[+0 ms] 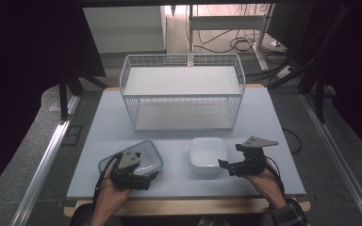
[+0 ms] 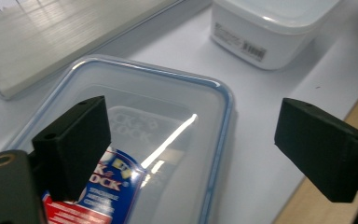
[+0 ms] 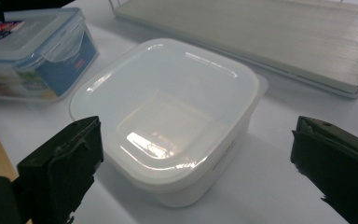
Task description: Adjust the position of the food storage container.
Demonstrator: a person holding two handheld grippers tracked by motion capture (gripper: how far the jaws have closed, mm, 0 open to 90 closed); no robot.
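Note:
A clear lidded container with a blue seal lies at the table's front left; a red and blue label shows on its lid. My left gripper hovers over its near end, jaws open with nothing between them. A white lidded container sits at the front centre-right. My right gripper stands open just to its right, and in the right gripper view the white container sits ahead between the spread jaws, untouched. The clear container shows beyond it.
A white wire basket rack with two shelves stands at the back of the pale table. The table's wooden front edge runs below the hands. Cables lie on the floor behind.

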